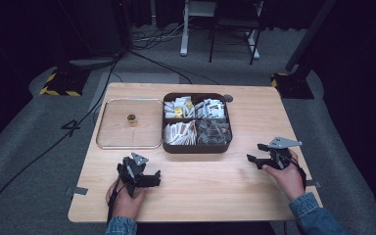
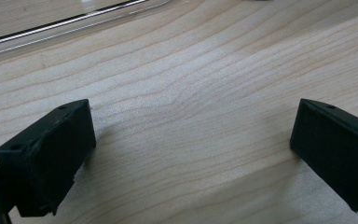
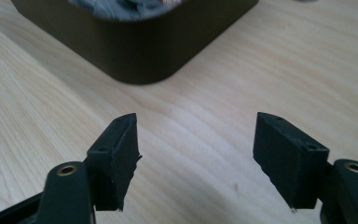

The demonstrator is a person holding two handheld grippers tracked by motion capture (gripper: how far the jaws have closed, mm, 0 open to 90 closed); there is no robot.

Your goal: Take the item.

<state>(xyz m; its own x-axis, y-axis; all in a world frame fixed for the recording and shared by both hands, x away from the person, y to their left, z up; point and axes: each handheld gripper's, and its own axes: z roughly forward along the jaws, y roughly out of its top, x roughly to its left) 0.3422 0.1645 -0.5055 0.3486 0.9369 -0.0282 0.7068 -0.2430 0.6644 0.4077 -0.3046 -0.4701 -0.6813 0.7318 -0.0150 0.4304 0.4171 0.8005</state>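
Nearest the person, the left claw (image 1: 152,180) rests low over the bare tabletop (image 1: 215,191), jaws wide apart and empty. The right claw (image 1: 255,153) hovers at the right, jaws apart with nothing between them, aimed at the near corner of the dark box (image 3: 140,51). Farther in, that box (image 1: 196,147) sits mid-tabletop, its four compartments full of packets (image 1: 178,133). Its clear lid (image 1: 108,142) lies flat just beside it on the left, small knob (image 1: 131,118) up. Probably the next step is refitting the lid: grip the knob squarely, lift level, then lower over the box rim.
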